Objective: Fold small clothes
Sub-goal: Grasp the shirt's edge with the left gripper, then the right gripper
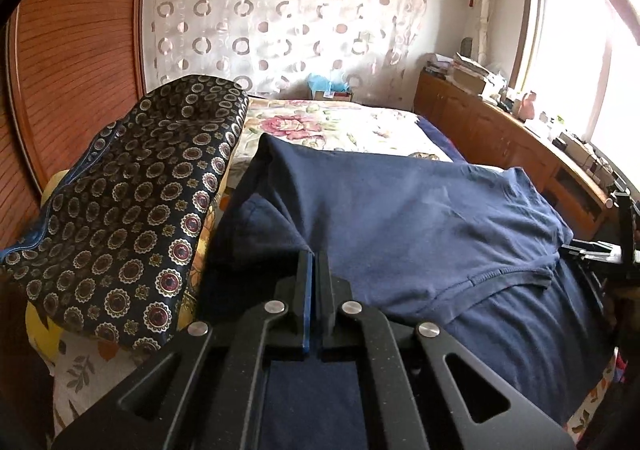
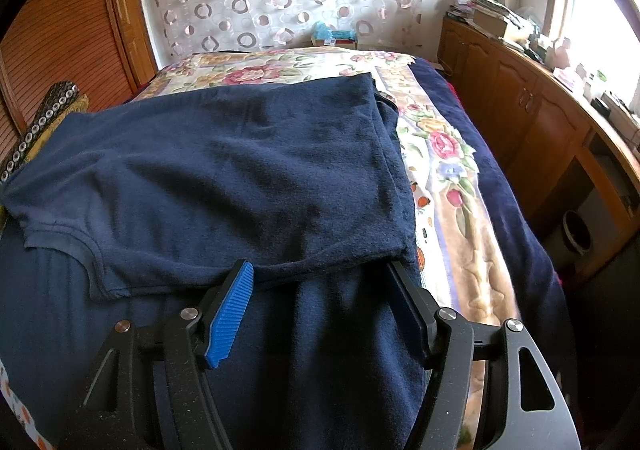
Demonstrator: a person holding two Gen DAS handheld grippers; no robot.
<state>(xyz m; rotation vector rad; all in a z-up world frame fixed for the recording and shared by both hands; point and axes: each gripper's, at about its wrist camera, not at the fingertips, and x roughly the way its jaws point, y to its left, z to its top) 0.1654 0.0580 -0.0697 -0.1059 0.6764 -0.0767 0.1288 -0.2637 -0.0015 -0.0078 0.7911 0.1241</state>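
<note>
A navy T-shirt [image 1: 420, 217] lies spread over the bed, partly folded onto itself. My left gripper [image 1: 314, 254] is shut on a pinch of its cloth near the left fold, and wrinkles run up to the closed fingertips. In the right wrist view the same navy T-shirt [image 2: 240, 169] shows a folded upper layer whose near edge lies across my right gripper [image 2: 320, 274]. That gripper is open wide. Its blue-padded left finger [image 2: 234, 302] rests on the cloth, and the tip of the right finger is tucked under the fold's corner.
A folded dark cloth with round medallion patterns [image 1: 132, 209] sits raised at the left of the bed. The floral bed cover [image 2: 440, 145] and a navy blanket [image 2: 500, 177] lie to the right. A cluttered wooden cabinet [image 2: 520, 109] lines the right wall, a wooden wardrobe [image 1: 72, 49] the left.
</note>
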